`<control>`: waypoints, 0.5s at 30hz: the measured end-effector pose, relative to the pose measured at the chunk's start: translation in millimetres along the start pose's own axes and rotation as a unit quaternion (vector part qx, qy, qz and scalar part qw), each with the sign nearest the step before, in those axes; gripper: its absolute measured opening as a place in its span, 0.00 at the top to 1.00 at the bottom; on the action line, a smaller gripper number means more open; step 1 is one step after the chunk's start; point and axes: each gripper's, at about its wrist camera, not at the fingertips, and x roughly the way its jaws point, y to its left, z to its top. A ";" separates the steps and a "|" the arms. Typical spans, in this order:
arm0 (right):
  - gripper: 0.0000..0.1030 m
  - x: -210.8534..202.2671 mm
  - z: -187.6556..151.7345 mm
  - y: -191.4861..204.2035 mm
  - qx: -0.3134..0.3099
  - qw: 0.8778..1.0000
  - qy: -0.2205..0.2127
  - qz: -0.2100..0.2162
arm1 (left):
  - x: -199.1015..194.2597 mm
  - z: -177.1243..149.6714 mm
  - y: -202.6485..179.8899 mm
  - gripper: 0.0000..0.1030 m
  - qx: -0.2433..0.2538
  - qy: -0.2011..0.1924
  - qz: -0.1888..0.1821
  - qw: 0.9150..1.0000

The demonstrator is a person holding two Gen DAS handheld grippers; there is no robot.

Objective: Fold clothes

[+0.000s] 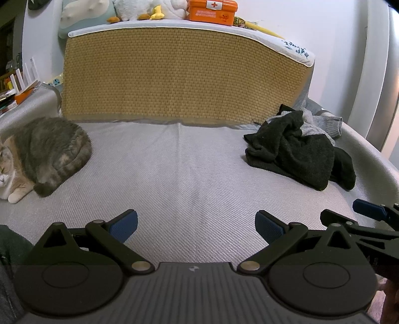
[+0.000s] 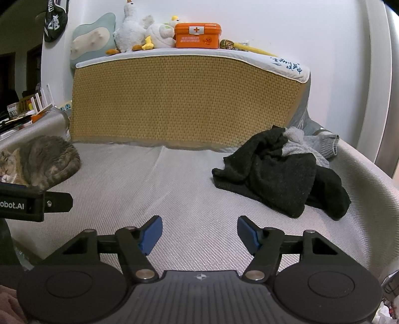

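A crumpled dark knit garment lies in a heap at the right back of the grey bed cover, with a light grey knit garment bunched behind it. My left gripper hovers over bare cover near the front, jaws wide apart, nothing between its blue pads. My right gripper is open too, with nothing between its pads, and the clothes lie ahead and to its right. In the left wrist view the right gripper's fingertip shows at the right edge.
A grey tabby cat lies curled at the left of the bed. A woven-faced mattress stands upright at the back, topped with plush toys and an orange first-aid box. A cluttered side surface sits far left.
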 end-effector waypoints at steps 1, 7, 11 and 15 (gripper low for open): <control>0.32 0.2 0.3 -0.3 0.000 1.000 0.000 0.000 | 0.0 0.0 0.1 0.00 0.000 0.000 0.000 1.000; 0.34 0.6 0.6 4.2 -0.013 1.000 0.000 0.002 | 0.5 1.2 0.2 0.01 0.005 -0.004 -0.001 1.000; 0.37 0.9 3.6 3.3 -0.018 1.000 -0.007 -0.007 | 1.7 2.5 0.5 0.01 0.004 -0.007 -0.003 1.000; 0.38 1.6 5.8 2.3 -0.025 1.000 -0.012 -0.012 | 4.7 3.4 -0.3 0.02 0.009 -0.011 -0.009 1.000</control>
